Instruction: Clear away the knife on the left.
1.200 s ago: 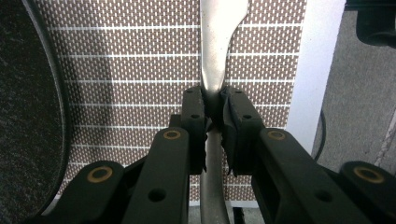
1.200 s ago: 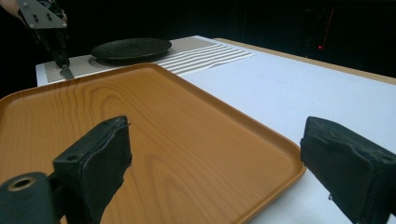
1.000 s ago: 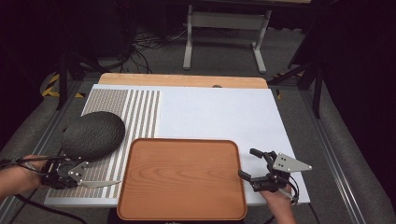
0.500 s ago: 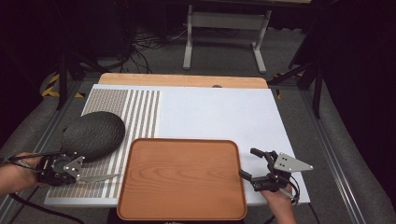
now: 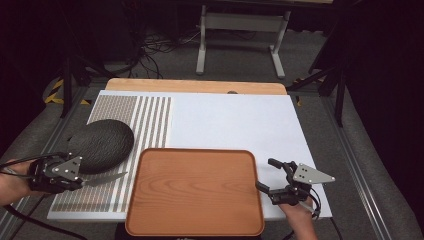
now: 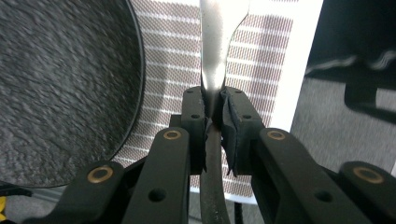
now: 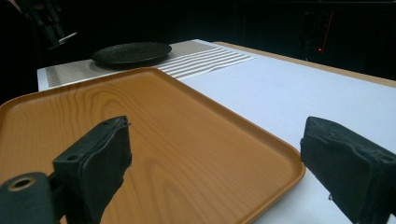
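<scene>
My left gripper (image 5: 84, 180) is shut on a table knife (image 5: 107, 178) at the junction of its dark handle and silver blade, holding it above the striped left part of the mat. The left gripper view shows the blade (image 6: 217, 46) running away from my shut jaws (image 6: 212, 100), beside a dark textured plate (image 6: 60, 84). That plate (image 5: 102, 145) lies on the mat just beyond the knife. My right gripper (image 5: 267, 174) stands open at the right edge of the wooden tray (image 5: 195, 230), nothing between its pads (image 7: 219, 144).
A white mat (image 5: 235, 120) with a brown striped band (image 5: 150, 120) covers the wooden table (image 5: 195, 86). The tray (image 7: 154, 121) lies at the front middle. Metal rails flank the table, and a stand and cables lie on the floor beyond.
My left gripper has lifted the knife off the mat and drawn slightly left. The right gripper has not moved.
</scene>
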